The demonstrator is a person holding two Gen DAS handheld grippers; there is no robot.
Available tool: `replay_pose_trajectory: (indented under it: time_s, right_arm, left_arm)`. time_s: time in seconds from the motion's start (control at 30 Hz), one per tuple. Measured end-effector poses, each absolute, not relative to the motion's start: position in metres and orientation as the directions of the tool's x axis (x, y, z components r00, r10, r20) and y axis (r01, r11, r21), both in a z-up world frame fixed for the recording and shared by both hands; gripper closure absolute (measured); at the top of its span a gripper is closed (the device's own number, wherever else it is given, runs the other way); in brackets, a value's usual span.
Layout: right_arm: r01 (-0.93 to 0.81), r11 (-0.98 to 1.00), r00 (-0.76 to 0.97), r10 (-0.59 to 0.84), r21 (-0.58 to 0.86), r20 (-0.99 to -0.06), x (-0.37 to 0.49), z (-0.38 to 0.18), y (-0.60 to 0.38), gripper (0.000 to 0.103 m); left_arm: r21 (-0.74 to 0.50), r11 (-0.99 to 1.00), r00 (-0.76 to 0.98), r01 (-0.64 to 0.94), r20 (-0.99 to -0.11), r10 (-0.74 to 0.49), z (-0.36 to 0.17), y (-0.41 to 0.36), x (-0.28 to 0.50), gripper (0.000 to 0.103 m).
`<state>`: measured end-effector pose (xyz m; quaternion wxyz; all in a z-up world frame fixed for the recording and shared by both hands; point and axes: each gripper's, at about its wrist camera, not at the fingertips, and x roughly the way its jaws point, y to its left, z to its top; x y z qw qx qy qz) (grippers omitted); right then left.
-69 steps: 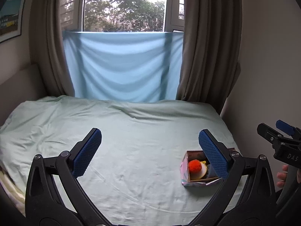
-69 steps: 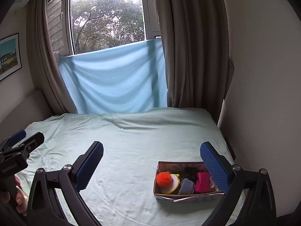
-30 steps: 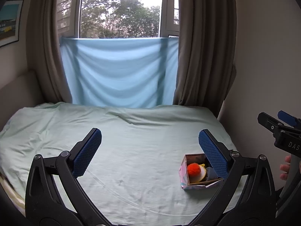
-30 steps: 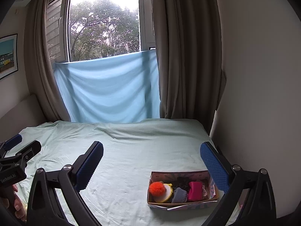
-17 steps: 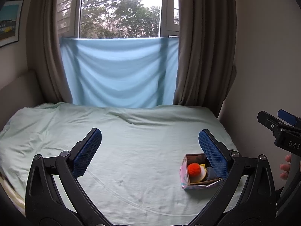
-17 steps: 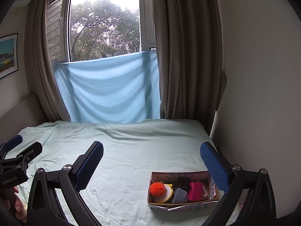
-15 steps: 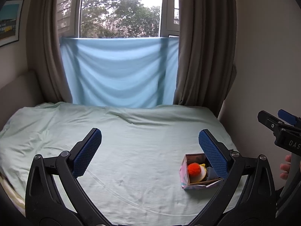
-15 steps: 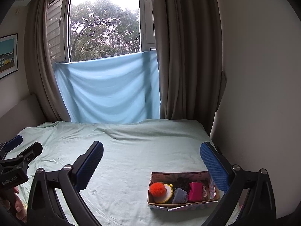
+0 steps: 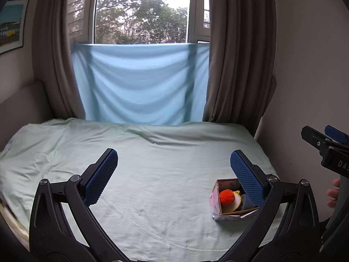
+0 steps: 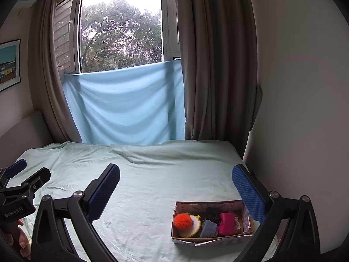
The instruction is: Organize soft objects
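A small patterned cardboard box (image 10: pixel 212 241) sits on the pale green bed (image 10: pixel 152 174) near its right front corner. It holds an orange pompom (image 10: pixel 182 220), a yellow-rimmed round item (image 10: pixel 193 226), a blue-grey soft piece (image 10: pixel 209 229), a pink soft piece (image 10: pixel 225 223) and something dark behind. The box also shows in the left wrist view (image 9: pixel 234 200), partly behind a finger. My left gripper (image 9: pixel 174 176) is open and empty, above the bed to the box's left. My right gripper (image 10: pixel 176 193) is open and empty, above and before the box.
A light blue cloth (image 10: pixel 126 107) hangs over the window's lower part, between brown curtains (image 10: pixel 218 65). A wall (image 10: pixel 301 109) runs close along the bed's right side. A framed picture (image 10: pixel 8 63) hangs at the left. The bed sheet is wrinkled.
Both grippers have drawn back and risen a little since 2.3 s ago, so the box sits lower and smaller. Over the last second hardly anything moved.
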<state>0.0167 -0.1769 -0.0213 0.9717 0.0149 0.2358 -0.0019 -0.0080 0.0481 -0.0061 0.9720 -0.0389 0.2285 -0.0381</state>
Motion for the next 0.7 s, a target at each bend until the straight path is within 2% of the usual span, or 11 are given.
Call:
replay_pose_trajectory:
  time_s: [0.43, 0.7]
  right_arm:
    - [0.012, 1.000, 0.888, 0.000, 0.024, -0.460, 0.020, -0.023, -0.172, 0.000]
    - [0.006, 1.000, 0.865, 0.007, 0.023, -0.501, 0.040, -0.029, -0.168, 0.000]
  left_arm:
    - [-0.059, 0.998, 0.912, 0.027, -0.406, -0.049, -0.009, 0.044, -0.005, 0.000]
    - [-0.074, 0.997, 0.896, 0.021, -0.440, -0.052, -0.017, 0.047, 0.010, 0.000]
